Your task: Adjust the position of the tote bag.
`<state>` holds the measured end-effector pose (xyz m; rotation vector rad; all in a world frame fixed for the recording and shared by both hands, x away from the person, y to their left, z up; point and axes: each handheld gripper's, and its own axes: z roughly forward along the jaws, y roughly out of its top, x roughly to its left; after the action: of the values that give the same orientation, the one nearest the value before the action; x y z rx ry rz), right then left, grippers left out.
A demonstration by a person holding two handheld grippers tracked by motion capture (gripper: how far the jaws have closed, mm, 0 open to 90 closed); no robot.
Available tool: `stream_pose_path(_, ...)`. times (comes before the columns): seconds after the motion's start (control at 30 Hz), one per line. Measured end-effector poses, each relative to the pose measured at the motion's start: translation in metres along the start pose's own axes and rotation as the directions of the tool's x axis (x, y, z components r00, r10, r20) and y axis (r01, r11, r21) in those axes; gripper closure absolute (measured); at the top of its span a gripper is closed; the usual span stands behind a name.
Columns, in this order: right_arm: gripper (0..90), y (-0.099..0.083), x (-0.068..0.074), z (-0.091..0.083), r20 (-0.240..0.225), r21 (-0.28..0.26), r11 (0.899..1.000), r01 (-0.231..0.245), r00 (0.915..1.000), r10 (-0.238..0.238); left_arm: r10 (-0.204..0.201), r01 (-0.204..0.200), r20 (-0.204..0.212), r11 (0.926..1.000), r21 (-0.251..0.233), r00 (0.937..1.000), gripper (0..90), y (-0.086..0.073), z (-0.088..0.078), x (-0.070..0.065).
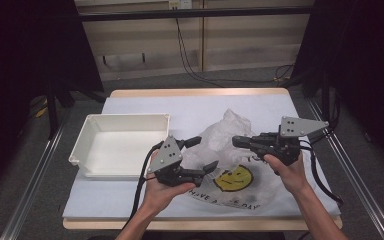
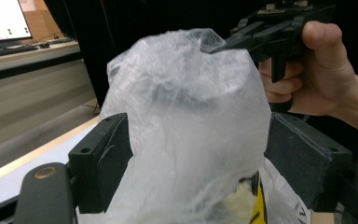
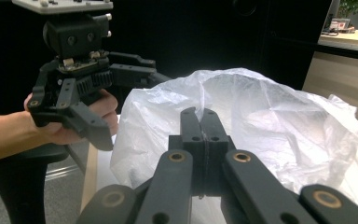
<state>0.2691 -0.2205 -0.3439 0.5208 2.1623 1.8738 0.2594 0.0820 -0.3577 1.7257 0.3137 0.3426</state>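
Wooden-edged table (image 1: 130, 93) under a pale cloth, grey carpet around it, cables trailing along the far wall, dark drapes at both sides. Item one: white plastic tray (image 1: 82, 134), rectangular, shallow-walled, at the table's left half; its interior is bare. Item two: thin plastic bag (image 1: 220, 137), translucent white, crumpled and standing up in a loose dome at the table's middle, its lower part spread flat toward the near edge. That flat part carries a yellow smiley face (image 1: 236, 178) and a line of dark lettering below it. What the bag holds cannot be told; through the film the left gripper view gives only a dim dark shape and some pale yellowish stuff near the bottom. Item three: left gripper (image 1: 205, 155), held in the left hand (image 1: 166, 192) just beside the tray's near right corner, pointed toward the bag. Its jaws stand wide, one on each side of the bag's raised dome, which fills the gap between them; whether the pads press the film cannot be told. Item four: right gripper (image 1: 236, 141), held in the right hand (image 1: 289, 170) at the bag's right. Its jaws are fully together, pinching a fold of film at the top of the dome and holding it up.
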Motion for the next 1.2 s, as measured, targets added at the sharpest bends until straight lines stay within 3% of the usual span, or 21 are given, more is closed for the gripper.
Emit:
stream_pose_path(0.17,90.0,0.003,0.000,0.000,-0.004,-0.008,1.000,0.000,1.0000,0.000,0.018,-0.018,-0.017,0.9997,-0.016,0.9997,22.4,0.004,0.007,0.001)
stream_pose_path(0.2,90.0,0.003,0.000,0.002,-0.007,-0.006,1.000,-0.002,1.0000,0.002,0.039,-0.039,-0.010,0.9992,0.001,0.9992,22.4,0.004,0.008,0.001)
stream_pose_path(0.27,90.0,0.001,0.001,0.005,-0.010,0.003,1.000,0.003,0.9999,-0.003,0.034,-0.034,0.007,0.9993,0.013,0.9994,24.0,0.001,0.014,0.001)
stream_pose_path(0.4,90.0,0.000,0.001,0.005,-0.007,-0.009,1.000,-0.010,0.9999,0.010,0.056,-0.057,0.015,0.9972,0.048,0.9983,42.4,-0.002,0.017,0.001)
stream_pose_path(0.43,90.0,0.000,0.001,0.005,-0.011,-0.007,1.000,-0.009,0.9999,0.009,0.044,-0.046,0.032,0.9976,0.052,0.9985,46.9,-0.003,0.018,0.002)
stream_pose_path(0.47,90.0,0.000,0.001,0.005,-0.012,-0.009,1.000,-0.010,0.9999,0.009,0.026,-0.029,0.047,0.9982,0.053,0.9986,59.1,-0.005,0.018,0.004)
stream_pose_path(0.63,90.0,-0.002,0.002,0.005,-0.018,-0.008,1.000,-0.007,0.9998,0.007,0.028,-0.034,0.077,0.9954,0.089,0.9966,80.0,-0.008,0.018,0.007)
stream_pose_path(0.67,90.0,-0.004,0.002,0.005,-0.016,-0.008,1.000,-0.009,0.9998,0.008,0.001,-0.009,0.091,0.9967,0.081,0.9959,84.9,-0.011,0.017,0.008)
stream_pose_path(0.8,86.1,-0.008,0.001,0.002,0.005,-0.017,1.000,-0.023,0.9997,0.024,-0.008,0.000,0.093,0.9958,0.092,0.9957,88.9,-0.013,0.016,0.011)
stream_pose_path(0.87,76.6,-0.011,-0.001,-0.005,0.019,-0.029,0.999,-0.034,0.9992,0.034,-0.034,0.026,0.085,0.9958,0.087,0.9958,89.4,-0.015,0.011,0.013)
stream_pose_path(0.9,76.6,-0.011,-0.001,-0.005,0.019,-0.029,0.999,-0.034,0.9992,0.034,-0.034,0.026,0.085,0.9958,0.087,0.9958,89.5,-0.015,0.011,0.013)
stream_pose_path(0.93,66.7,-0.012,0.000,-0.011,0.033,-0.031,0.999,-0.038,0.9987,0.039,-0.035,0.028,0.079,0.9956,0.089,0.9963,89.5,-0.016,0.009,0.015)
stream_pose_path(1.03,64.1,-0.013,0.002,-0.016,0.033,-0.032,0.999,-0.036,0.9988,0.037,-0.053,0.047,0.066,0.9945,0.094,0.9964,89.6,-0.020,0.004,0.018)
stream_pose_path(1.2,60.9,-0.022,0.009,-0.037,0.069,0.013,0.999,-0.031,0.9972,0.030,-0.085,0.080,0.053,0.9923,0.095,0.9950,89.6,-0.025,-0.008,0.021)
